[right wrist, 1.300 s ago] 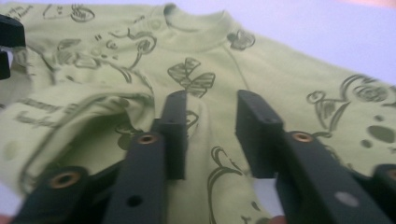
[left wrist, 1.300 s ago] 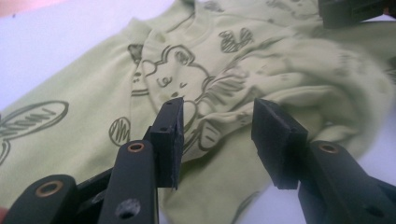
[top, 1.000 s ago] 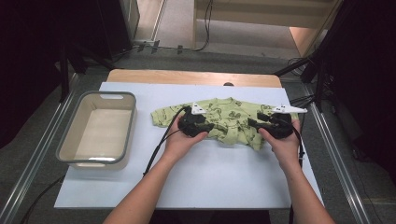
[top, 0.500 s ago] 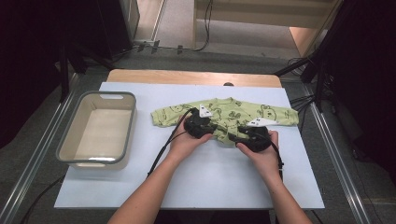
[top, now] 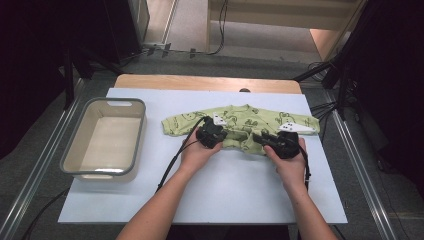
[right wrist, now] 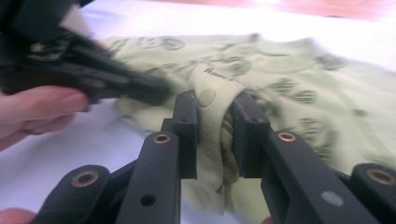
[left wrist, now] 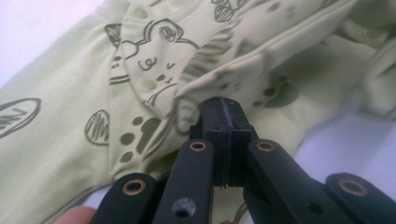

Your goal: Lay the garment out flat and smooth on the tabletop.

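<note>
Both tools [top: 212,134] [top: 270,140] pinch the green garment's [top: 240,120] near hem.

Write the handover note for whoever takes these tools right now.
Left tool: shut on the lower edge of the green garment.
Right tool: jaws have just been closing, bunched cloth between the pads, which press on it.
Garment: spread across the white table, both tools at its near hem.
Grey tub: nothing in it, at the table's left.
Done: hem gripped.
Left: probably folding, then into the tub.

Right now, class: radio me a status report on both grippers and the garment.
Left gripper shut on the green baby shirt. Right gripper closing on a bunched fold. Grey bin off left, nothing in the way.
</note>
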The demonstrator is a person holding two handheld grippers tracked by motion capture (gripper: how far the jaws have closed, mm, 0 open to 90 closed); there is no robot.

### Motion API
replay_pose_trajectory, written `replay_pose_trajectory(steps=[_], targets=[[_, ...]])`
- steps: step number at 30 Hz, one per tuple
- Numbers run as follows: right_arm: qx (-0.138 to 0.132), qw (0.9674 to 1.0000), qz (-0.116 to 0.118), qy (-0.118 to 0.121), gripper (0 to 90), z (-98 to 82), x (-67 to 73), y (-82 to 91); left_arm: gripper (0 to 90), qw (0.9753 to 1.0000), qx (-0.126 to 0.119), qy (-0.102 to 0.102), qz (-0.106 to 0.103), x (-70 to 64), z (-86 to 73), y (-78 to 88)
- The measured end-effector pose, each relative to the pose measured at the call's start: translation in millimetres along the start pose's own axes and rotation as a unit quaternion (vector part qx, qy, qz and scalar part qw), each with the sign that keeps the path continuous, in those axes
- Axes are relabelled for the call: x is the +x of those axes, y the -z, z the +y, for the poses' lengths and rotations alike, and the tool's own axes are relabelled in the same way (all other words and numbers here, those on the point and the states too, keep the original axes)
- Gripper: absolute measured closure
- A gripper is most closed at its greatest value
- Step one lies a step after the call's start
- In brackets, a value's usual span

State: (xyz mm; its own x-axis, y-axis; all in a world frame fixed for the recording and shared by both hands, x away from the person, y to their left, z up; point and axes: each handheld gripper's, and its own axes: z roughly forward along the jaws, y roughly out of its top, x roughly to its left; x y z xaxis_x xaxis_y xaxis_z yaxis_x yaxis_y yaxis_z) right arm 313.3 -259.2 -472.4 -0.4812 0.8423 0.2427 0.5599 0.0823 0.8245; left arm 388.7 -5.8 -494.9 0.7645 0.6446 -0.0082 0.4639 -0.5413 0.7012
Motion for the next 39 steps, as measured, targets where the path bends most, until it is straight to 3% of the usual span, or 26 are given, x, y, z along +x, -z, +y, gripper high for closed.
replay_pose_trajectory(steps=[2,6,8,11,13,17,19,22,26,28,30,33,35,36,39], targets=[[0.007,0.9997,-0.023,-0.007,69.4,0.2,-10.9,0.5,89.9,1.0,0.004,0.006,0.003,1.9,-1.6,-0.9],[0.014,0.9975,-0.054,-0.044,63.5,-3.4,-32.8,0.1,89.9,0.9998,0.009,0.016,0.005,6.2,-5.9,-2.7],[0.01,0.9958,-0.077,-0.049,61.8,-3.8,-37.4,4.9,89.9,0.9997,0.008,0.02,0.006,6.9,-6.2,-2.1],[-0.012,0.9953,-0.086,-0.044,60.1,-1.6,-35.1,16.4,89.8,0.9998,0.005,0.017,0.004,7.3,-6.3,-0.2],[-0.026,0.9961,-0.08,-0.029,60.4,0.9,-28.1,23.9,89.8,0.9998,0.001,0.021,0.003,6.5,-6.8,0.4],[-0.038,0.9985,-0.037,0.011,72.2,0.1,-8.4,34.2,89.7,0.9997,-0.002,0.022,0.001,7.6,-9.3,2.3],[-0.03,0.9989,-0.009,0.036,78.4,-4.6,4.8,33.0,89.7,0.9997,-0.004,0.026,0.002,8.0,-10.5,2.8],[0.001,0.998,0.005,0.063,80.1,-14.9,18.5,20.7,89.8,0.9996,-0.005,0.026,0.0,8.4,-11.5,4.1],[0.03,0.9981,0.012,0.053,78.2,-32.4,19.8,-1.0,89.8,0.9995,-0.002,0.03,0.0,8.4,-12.7,3.9],[0.04,0.9979,0.0,0.052,72.4,-39.1,19.1,-8.5,89.8,0.9994,0.001,0.035,-0.001,9.8,-13.8,2.5],[0.046,0.9967,-0.026,0.061,65.3,-43.6,18.6,-13.4,89.7,0.9993,0.002,0.037,-0.002,11.0,-14.7,1.1],[0.059,0.9928,-0.07,0.077,59.6,-47.0,18.8,-17.1,89.8,0.9991,0.002,0.043,-0.005,11.8,-15.4,0.6],[0.071,0.9911,-0.079,0.08,58.0,-48.3,19.1,-19.5,89.8,0.9991,0.002,0.043,-0.005,12.3,-15.7,0.5],[0.076,0.9895,-0.085,0.088,58.5,-49.1,19.8,-20.7,89.7,0.9989,0.003,0.046,-0.006,12.6,-15.9,0.3],[0.079,0.9856,-0.107,0.104,74.8,-51.3,21.1,-21.7,89.7,0.9985,0.002,0.053,-0.01,13.9,-16.2,0.0]])
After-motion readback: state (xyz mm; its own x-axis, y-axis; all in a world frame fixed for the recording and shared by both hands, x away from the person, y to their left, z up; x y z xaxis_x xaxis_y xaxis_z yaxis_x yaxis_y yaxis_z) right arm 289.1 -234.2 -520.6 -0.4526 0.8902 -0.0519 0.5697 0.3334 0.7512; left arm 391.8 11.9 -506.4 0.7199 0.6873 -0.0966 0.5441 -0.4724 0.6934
